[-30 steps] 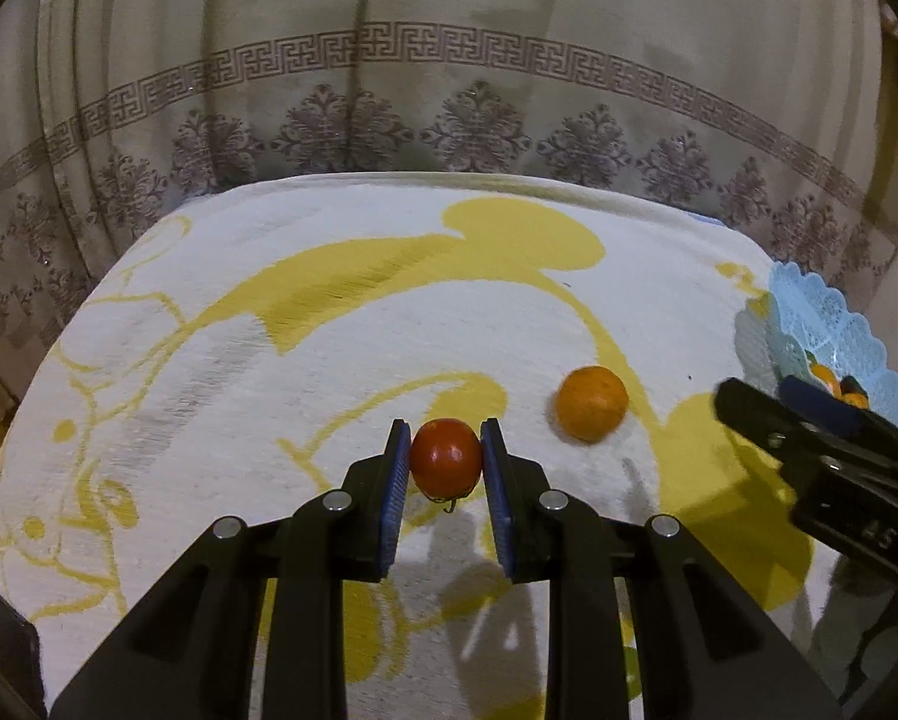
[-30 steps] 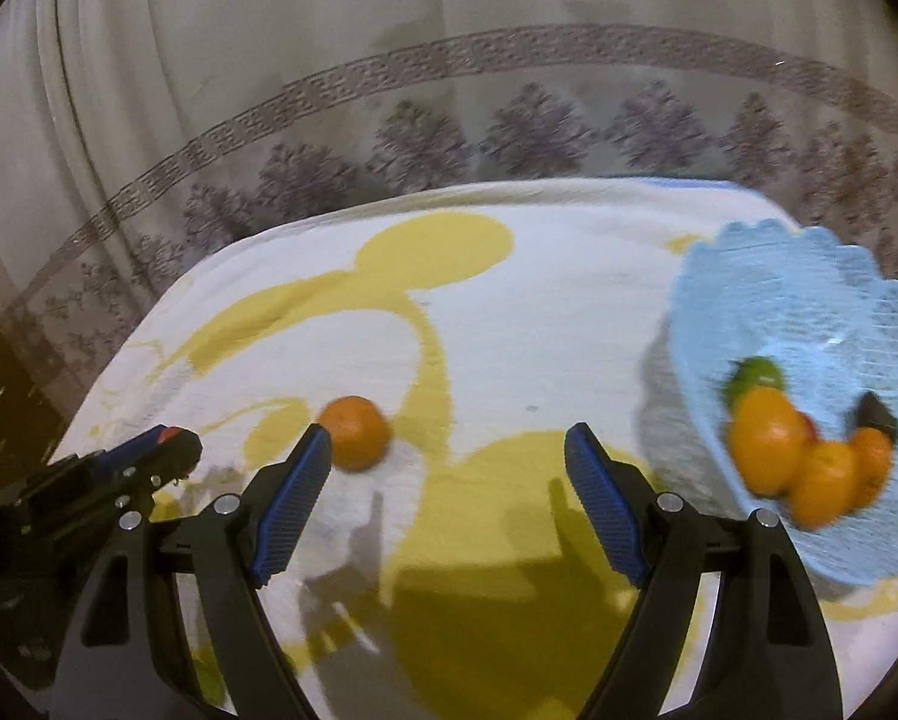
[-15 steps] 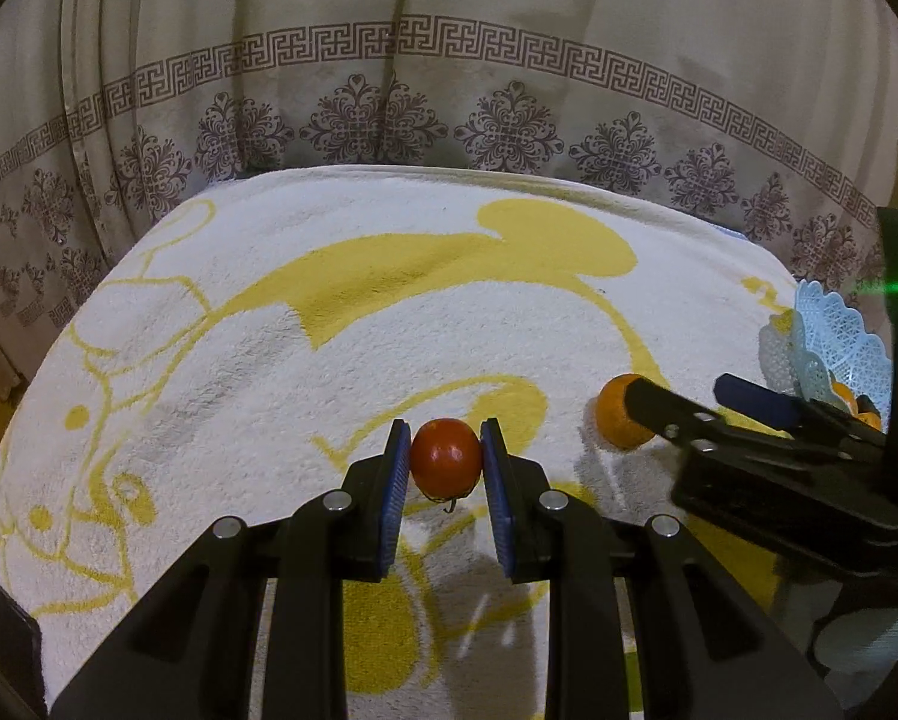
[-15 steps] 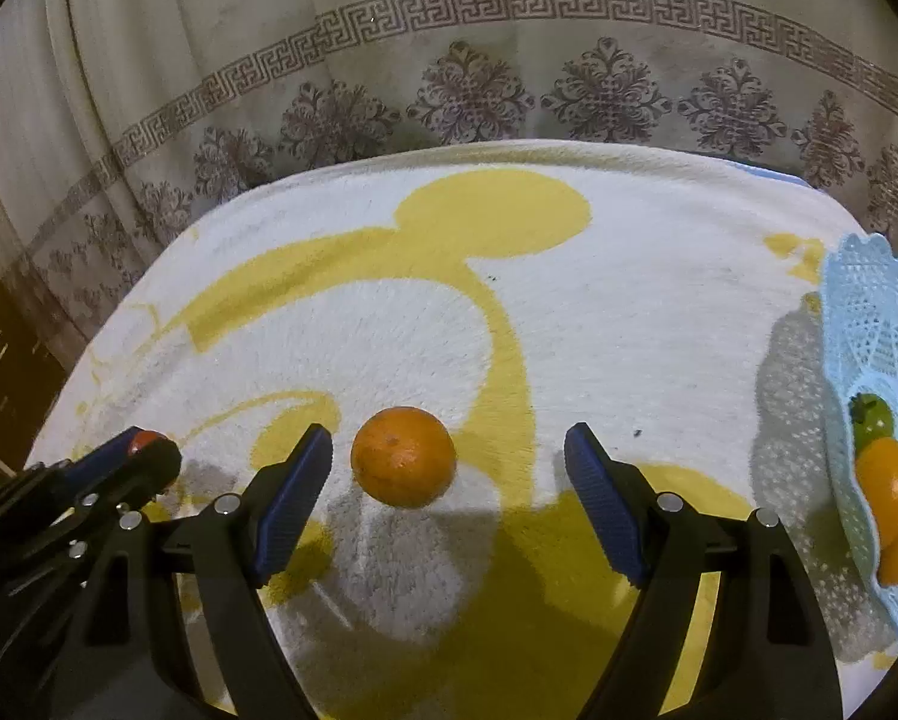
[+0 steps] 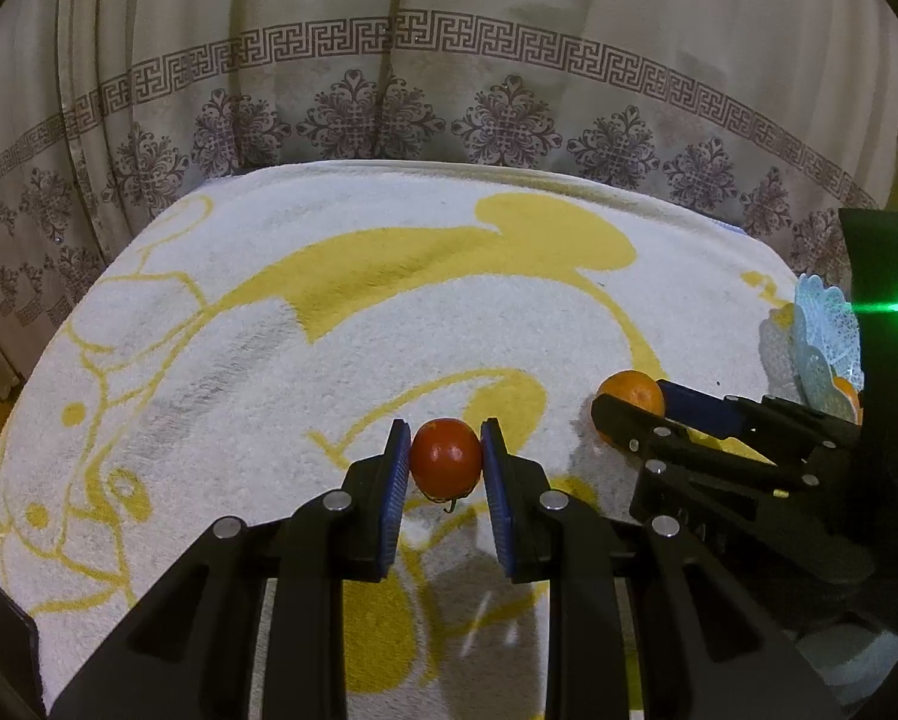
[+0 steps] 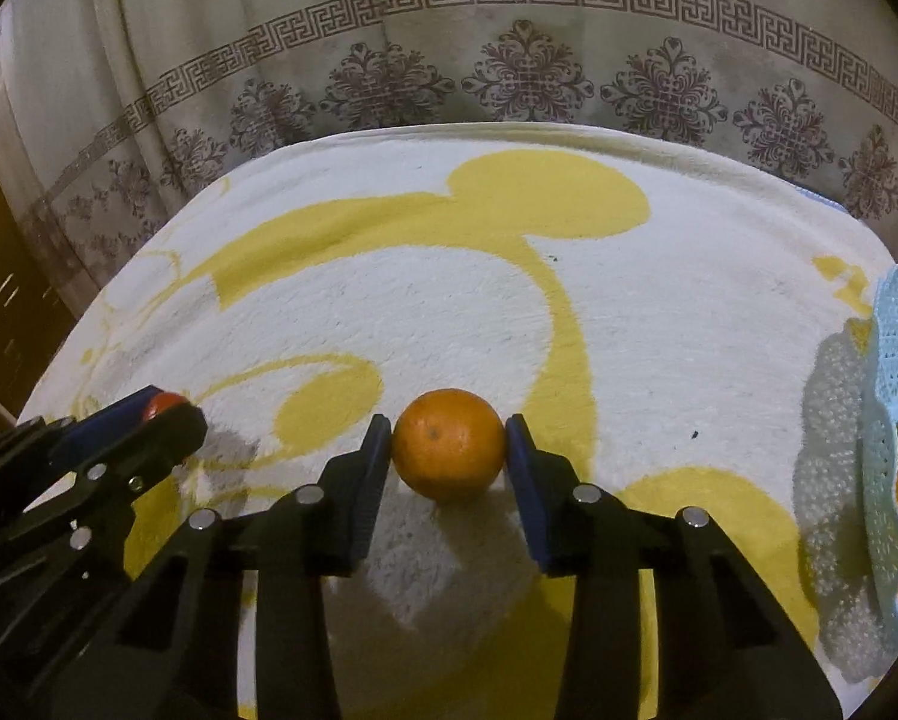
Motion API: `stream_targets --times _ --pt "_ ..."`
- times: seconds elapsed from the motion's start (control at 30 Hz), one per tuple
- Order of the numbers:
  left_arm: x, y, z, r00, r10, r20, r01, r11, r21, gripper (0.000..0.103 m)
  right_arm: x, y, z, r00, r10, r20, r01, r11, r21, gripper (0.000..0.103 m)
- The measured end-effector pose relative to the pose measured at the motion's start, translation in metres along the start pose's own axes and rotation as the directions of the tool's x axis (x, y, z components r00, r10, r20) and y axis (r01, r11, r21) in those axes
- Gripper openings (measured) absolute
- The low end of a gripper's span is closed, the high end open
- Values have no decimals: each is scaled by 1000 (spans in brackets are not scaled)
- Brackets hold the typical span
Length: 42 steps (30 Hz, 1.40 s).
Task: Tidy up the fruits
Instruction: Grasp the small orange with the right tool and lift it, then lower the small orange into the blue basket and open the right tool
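Fruits are the business here, and both claws have one. Going left to right: the left gripper (image 5: 446, 468) is pinching a small red fruit (image 5: 446, 457) between its blue pads, the fruit sitting right at the fingertips with a bit of stalk hanging below it, over the white and yellow towel (image 5: 329, 324). Just to its right, the right gripper (image 6: 449, 450) has an orange (image 6: 449, 443) between its fingertips — its jaws have just been closing, and both pads now appear to press the orange's sides, though it rests on the towel rather than hanging free. Farther right of that claw, at the edge of view, stands the pale blue lattice basket (image 6: 896, 324) with other fruit already in it.

By my reading the step in hand is the pick-up of the last loose fruits. Next the right claw needs a firm squeeze, a lift clear of the towel, and a carry rightward over the basket rim before letting go; the left follows with its red fruit.

Hard to tell: what the red fruit is — tomato or otherwise. The basket is cut off by the frame, so its contents show only in part, one green and some orange pieces
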<state>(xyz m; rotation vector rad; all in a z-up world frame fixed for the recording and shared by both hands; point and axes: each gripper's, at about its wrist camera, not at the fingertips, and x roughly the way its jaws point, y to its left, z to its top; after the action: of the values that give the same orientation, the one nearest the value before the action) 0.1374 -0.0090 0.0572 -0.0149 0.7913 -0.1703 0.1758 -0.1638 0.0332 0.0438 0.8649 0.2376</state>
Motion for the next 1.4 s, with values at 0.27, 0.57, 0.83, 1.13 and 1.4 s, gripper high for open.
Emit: stream_targets --times 0.27,0.57,0.83,1.13,1.4 --pt "-3 -2 0 1000 -10 7 10 1000 8 24 -24 -7 -3 999 3 45 -6 999 52 40" --pt "-8 -6 -1 1000 -20 17 19 1000 21 24 -60 -24 -9 994 -23 109 10 993 119 40" --pt "-13 -14 -2 999 -34 23 33 999 41 24 -83 -36 -18 989 -45 144 21 986 163 40" --pt "-20 -29 -4 998 -57 32 54 996 77 24 -109 -51 -33 982 -63 178 24 977 210 40" --pt "-28 -43 -7 997 -73 36 69 991 114 24 -133 -62 -45 975 -80 208 30 972 232 40"
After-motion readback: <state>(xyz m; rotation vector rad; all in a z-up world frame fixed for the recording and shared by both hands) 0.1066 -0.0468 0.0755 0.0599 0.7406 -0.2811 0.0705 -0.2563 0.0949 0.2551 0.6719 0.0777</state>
